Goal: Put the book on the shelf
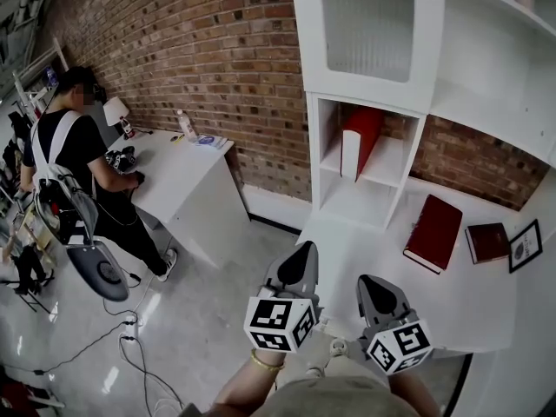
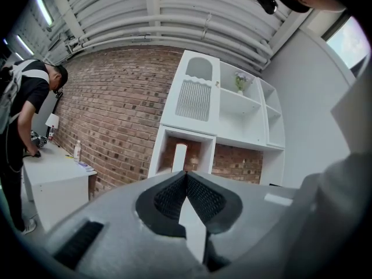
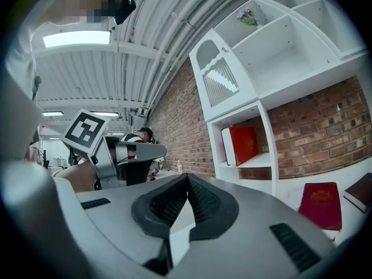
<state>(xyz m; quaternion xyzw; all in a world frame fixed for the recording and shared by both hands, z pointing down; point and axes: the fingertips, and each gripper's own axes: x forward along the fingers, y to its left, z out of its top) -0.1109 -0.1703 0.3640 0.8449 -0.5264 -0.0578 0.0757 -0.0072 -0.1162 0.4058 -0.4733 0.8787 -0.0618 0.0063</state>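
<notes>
While a standing book (image 1: 360, 137) is seen tilted in the shelf (image 1: 389, 159) cubby at the back edge of the worktop (image 1: 373, 268), a flat book (image 1: 434, 231) is found lying on the worktop toward its back right. A smaller dark book (image 1: 486, 241) is set just beside it, and a frame (image 1: 525, 246) is propped at the right edge. Nothing is held. The left gripper (image 1: 302, 254) and right gripper (image 1: 375, 289) are kept level near the front edge, well apart from the books, each with its jaws pressed together on nothing. For the flat book the task is judged as barely begun: the reach, the grasp, the lift and the placing in the cubby are all left to be done.
</notes>
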